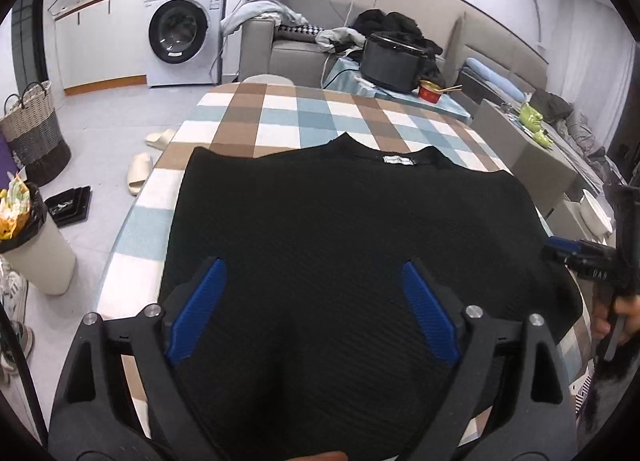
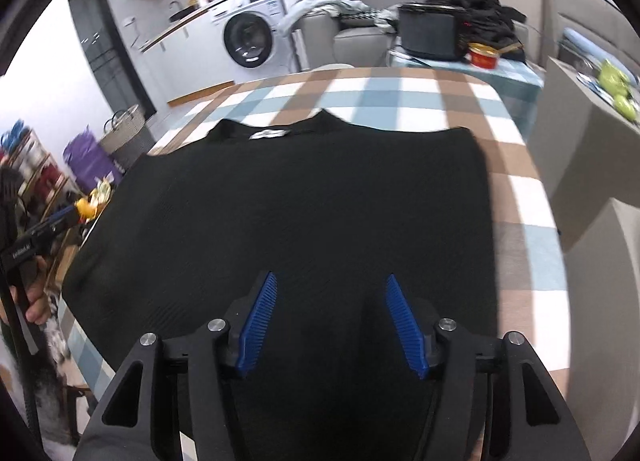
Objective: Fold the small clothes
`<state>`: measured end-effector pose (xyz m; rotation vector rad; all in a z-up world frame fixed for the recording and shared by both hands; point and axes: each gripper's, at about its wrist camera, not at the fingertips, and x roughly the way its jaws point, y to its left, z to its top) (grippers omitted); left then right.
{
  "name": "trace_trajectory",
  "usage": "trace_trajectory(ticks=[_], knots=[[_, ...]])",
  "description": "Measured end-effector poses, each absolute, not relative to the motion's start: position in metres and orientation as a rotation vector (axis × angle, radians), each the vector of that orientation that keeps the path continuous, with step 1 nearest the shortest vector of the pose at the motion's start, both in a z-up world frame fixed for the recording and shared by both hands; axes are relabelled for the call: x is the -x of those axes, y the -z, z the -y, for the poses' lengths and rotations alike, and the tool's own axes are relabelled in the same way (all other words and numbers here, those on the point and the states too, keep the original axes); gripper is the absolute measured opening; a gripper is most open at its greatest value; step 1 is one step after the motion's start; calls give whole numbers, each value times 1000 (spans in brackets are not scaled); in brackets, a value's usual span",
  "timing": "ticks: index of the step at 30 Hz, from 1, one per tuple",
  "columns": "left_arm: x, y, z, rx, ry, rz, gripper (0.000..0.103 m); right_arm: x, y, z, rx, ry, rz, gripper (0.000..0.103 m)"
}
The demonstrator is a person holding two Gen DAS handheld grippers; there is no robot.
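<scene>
A black knit top lies flat on the checked tablecloth, collar and white label at the far side. My left gripper is open, blue pads spread wide above the garment's near part. My right gripper is open above the same top, toward its right half. The right gripper also shows at the right edge of the left wrist view. The left gripper shows at the left edge of the right wrist view. Both grippers hold nothing.
A black pot and a red bowl stand on a side table beyond the far edge. A washing machine, woven basket, waste bin and slippers are at left. Grey boxes stand at right.
</scene>
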<state>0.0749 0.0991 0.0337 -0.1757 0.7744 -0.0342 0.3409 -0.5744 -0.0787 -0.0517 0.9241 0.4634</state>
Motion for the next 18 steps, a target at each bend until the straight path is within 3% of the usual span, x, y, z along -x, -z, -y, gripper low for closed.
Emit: trace_trajectory(ticks=[5, 18], knots=[[-70, -33, -85, 139, 75, -758, 102, -335, 81, 542, 83, -483, -928, 59], [-85, -7, -89, 147, 72, -828, 102, -344, 110, 504, 200, -472, -1001, 59]])
